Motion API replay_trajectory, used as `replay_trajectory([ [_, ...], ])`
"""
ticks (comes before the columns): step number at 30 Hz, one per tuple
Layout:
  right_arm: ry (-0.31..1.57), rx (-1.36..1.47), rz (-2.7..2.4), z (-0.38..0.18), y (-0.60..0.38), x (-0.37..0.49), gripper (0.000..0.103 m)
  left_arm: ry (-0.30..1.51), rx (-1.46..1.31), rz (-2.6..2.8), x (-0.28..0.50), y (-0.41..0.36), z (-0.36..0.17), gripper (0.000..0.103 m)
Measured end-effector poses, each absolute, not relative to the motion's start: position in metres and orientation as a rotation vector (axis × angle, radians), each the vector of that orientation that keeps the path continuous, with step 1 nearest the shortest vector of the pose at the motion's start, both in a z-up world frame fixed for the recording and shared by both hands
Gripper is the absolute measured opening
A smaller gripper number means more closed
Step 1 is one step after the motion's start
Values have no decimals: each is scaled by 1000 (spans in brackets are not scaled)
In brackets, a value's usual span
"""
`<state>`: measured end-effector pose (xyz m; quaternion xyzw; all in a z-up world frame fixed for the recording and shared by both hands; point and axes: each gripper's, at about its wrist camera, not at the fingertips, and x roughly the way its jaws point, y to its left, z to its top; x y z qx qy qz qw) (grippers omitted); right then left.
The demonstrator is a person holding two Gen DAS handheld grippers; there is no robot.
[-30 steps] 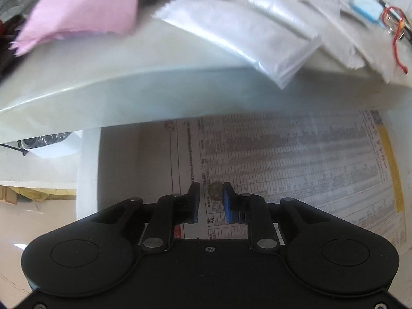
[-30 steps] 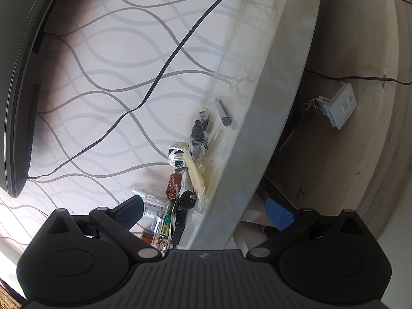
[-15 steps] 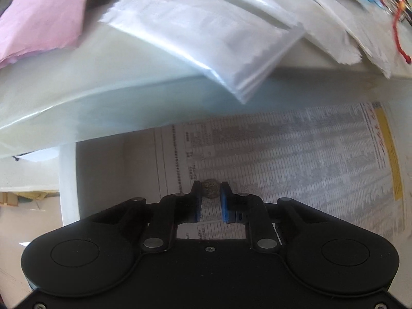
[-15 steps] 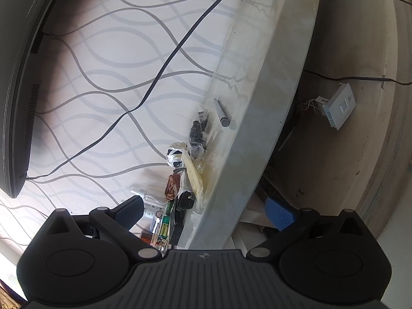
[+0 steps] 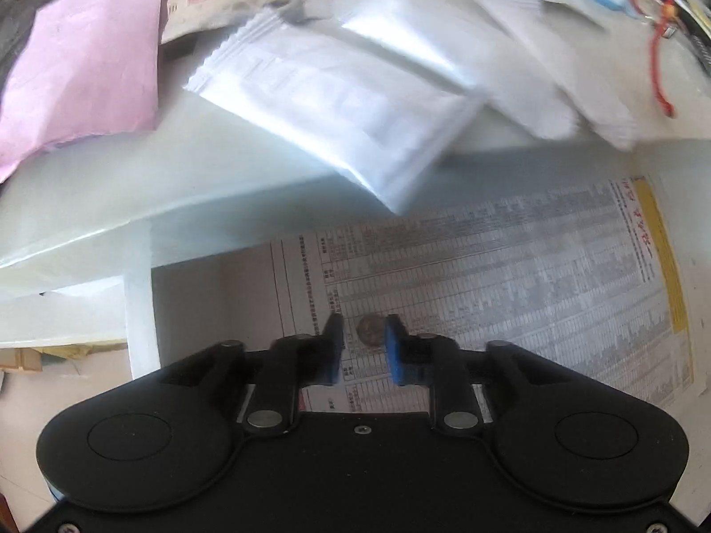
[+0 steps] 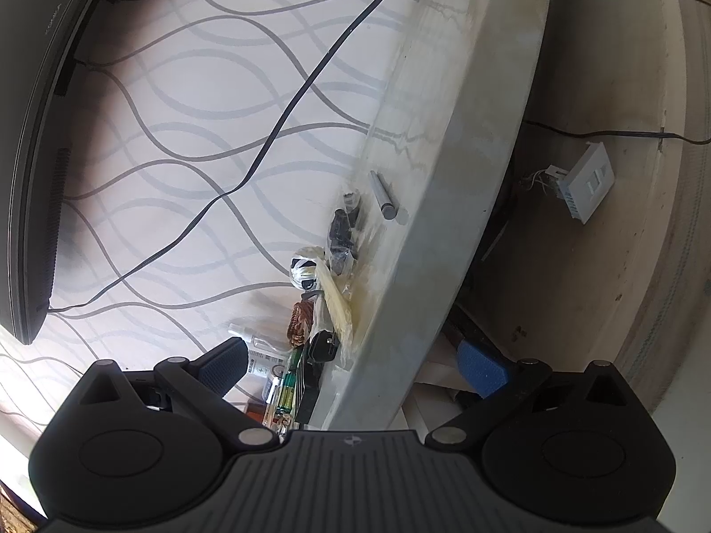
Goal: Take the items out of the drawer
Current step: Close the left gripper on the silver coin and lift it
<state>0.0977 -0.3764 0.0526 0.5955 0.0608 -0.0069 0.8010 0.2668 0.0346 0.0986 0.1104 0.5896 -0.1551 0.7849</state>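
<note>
While pointing steeply down into the drawer (image 5: 142, 311), left gripper (image 5: 363, 333) jaws are opening, narrow gap; coin (image 5: 370, 329) lies between the pads on the printed sheet (image 5: 511, 293), gap visible on either side. Right wrist view: right gripper (image 6: 355, 362) spread wide, empty, beside the table edge (image 6: 444, 177).

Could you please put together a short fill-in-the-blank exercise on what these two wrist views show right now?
1. The small round coin lies between the fingertips of the ____ gripper.
2. The coin rests on a printed sheet lining the open ____.
3. The paper at the upper left of the left wrist view is ____ in colour.
4. The right gripper has its jaws standing ____.

Missing words: left; drawer; pink; open
</note>
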Motion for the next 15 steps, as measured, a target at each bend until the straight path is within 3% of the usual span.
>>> replay_trajectory([
  [4,120,1279,-22,52,-377,96,103,1322,202,-311,275,37,90,24],
  [8,121,1279,-25,52,-377,97,103,1337,182,-306,280,36,88,37],
  [11,128,1276,-24,53,-377,99,103,1342,221,-290,281,29,88,37],
  [13,130,1276,-22,53,-377,99,103,1342,231,-286,282,26,89,32],
  [15,129,1278,-21,53,-377,100,103,1342,226,-284,285,27,90,15],
])
